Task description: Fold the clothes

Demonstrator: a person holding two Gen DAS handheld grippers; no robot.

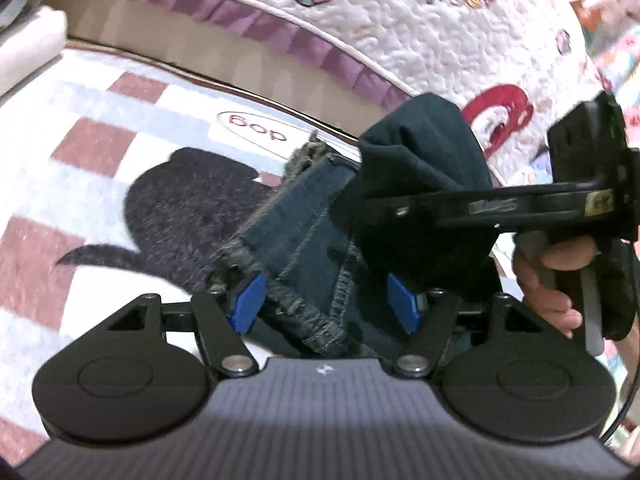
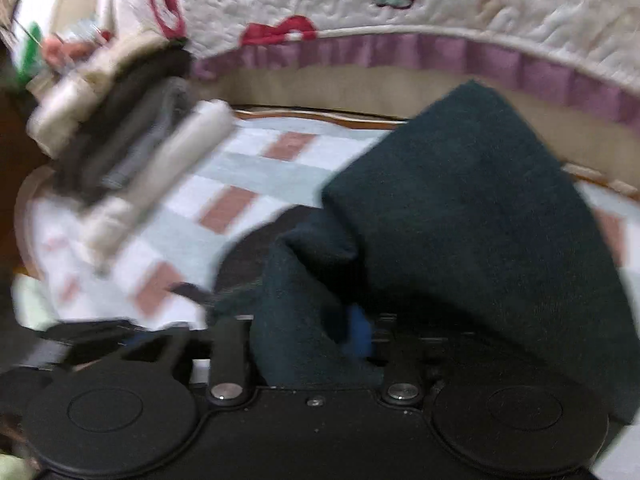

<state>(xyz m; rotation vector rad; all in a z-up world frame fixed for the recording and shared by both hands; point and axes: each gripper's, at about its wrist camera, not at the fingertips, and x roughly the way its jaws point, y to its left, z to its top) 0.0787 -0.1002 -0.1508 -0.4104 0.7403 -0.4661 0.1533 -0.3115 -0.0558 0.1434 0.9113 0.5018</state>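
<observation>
between both claws — left claw (image 1: 326,300) and right claw (image 2: 304,344) — gripped jeans (image 1: 304,216) stretch away.

Jeans (image 1: 304,216) sit betw. the left hand-held gripper (image 1: 326,304) pads, over the rug (image 1: 80,128). Dark garment (image 1: 424,160) drapes to their right; quilt (image 1: 420,28) lies behind the rug.

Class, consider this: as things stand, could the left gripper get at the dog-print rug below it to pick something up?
Probably not. The left gripper is already occupied: the denim garment fills the space between its jaws and hangs in front of the rug.
</observation>
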